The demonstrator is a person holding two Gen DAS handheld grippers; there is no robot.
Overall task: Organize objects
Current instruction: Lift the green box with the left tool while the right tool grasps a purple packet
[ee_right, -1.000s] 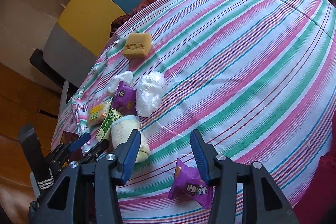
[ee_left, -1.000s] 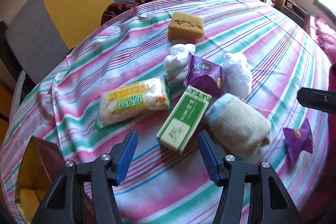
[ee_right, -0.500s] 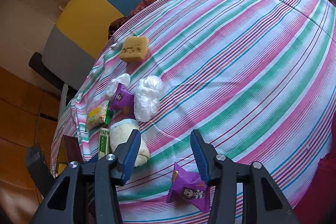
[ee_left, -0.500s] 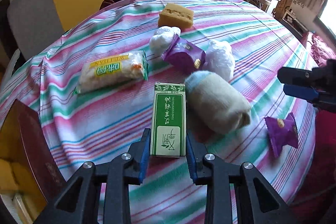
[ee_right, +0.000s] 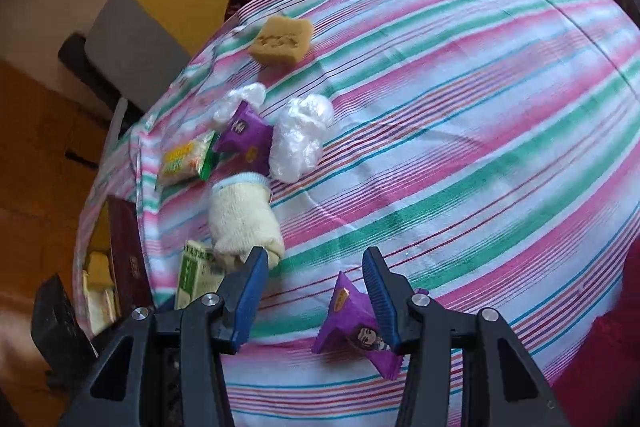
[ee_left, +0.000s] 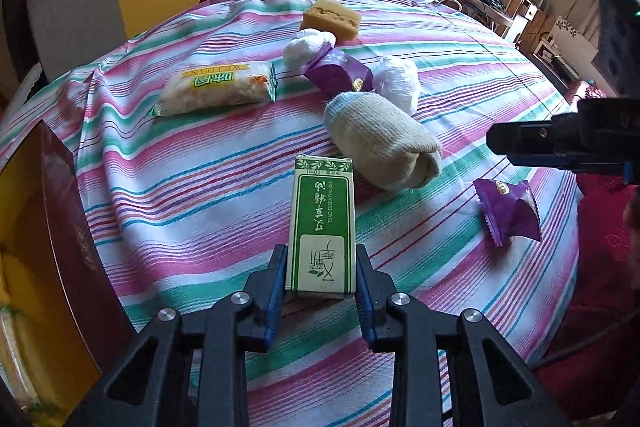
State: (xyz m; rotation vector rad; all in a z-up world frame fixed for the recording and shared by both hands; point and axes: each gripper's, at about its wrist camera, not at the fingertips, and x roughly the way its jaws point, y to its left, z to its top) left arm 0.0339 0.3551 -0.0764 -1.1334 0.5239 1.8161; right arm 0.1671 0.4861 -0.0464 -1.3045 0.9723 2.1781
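on the striped cloth [ee_left: 192, 187], two purple packets [ee_left: 508, 211]; left tool [ee_left: 320, 291] grips green box [ee_left: 323, 223].

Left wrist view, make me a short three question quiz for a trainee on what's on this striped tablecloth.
1. True or false: the left gripper is shut on the green essential oil box.
2. Which lies nearest the rolled sock? A) sponge B) white plastic bag C) rice cracker packet
3. Fill in: the lone snack pouch under the right gripper is ____ in colour.

Key: 1 true; 2 B; 3 purple.
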